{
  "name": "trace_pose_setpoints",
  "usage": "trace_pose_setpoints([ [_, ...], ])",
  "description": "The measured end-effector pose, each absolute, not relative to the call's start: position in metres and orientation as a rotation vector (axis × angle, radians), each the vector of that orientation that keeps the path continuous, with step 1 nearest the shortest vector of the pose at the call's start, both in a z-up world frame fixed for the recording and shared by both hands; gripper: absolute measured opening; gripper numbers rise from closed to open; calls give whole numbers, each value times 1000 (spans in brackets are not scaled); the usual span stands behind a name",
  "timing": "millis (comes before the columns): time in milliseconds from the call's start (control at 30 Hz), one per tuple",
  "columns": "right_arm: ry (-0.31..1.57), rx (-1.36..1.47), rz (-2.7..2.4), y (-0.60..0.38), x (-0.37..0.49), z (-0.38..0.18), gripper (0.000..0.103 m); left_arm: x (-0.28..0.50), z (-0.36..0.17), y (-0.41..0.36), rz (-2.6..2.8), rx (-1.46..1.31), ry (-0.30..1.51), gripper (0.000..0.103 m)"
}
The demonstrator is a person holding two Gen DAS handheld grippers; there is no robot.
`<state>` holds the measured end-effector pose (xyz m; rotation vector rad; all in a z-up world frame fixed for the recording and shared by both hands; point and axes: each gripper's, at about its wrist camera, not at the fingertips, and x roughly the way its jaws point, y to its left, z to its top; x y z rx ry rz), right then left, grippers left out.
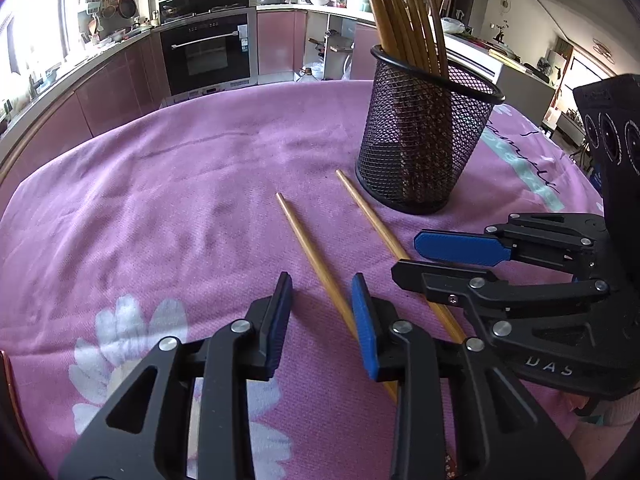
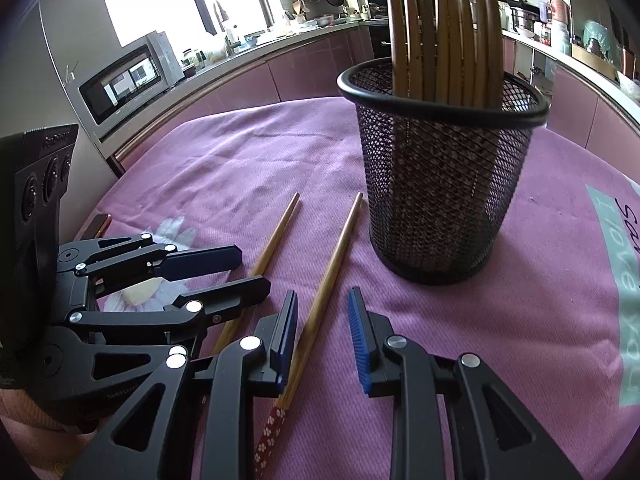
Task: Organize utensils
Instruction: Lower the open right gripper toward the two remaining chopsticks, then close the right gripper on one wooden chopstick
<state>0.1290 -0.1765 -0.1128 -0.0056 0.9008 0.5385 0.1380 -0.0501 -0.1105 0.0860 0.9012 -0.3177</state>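
Observation:
Two loose bamboo chopsticks lie side by side on the pink cloth in front of a black mesh holder (image 1: 424, 152) (image 2: 440, 184) that has several chopsticks (image 1: 400, 12) (image 2: 440, 40) standing in it. My left gripper (image 1: 320, 284) (image 2: 254, 270) is open and straddles the left chopstick (image 1: 304, 240) (image 2: 276, 240), with gaps at both pads. My right gripper (image 2: 322, 296) (image 1: 406, 256) is also open, around the right chopstick (image 2: 336, 256) (image 1: 368, 212). That stick lies close to the left pad and clear of the right one. Its red flowered end (image 2: 272, 428) shows under the gripper.
The pink tablecloth (image 1: 160, 200) (image 2: 540, 280) has white flower prints and a teal lettered strip (image 2: 624, 300) at the right. Kitchen counters, an oven (image 1: 208, 56) and a microwave (image 2: 124, 80) stand beyond the table's far edge. A pink sleeve (image 2: 24, 412) shows at lower left.

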Motion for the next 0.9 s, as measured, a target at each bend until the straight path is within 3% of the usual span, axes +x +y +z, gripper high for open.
trace_pose_setpoints([
  [500,898,-23,516,-172,136,-114,21,141,-111,-52,-314,90,902,25],
  [900,905,12,510,-177,139,-115,10,142,-113,-56,-295,90,898,21],
])
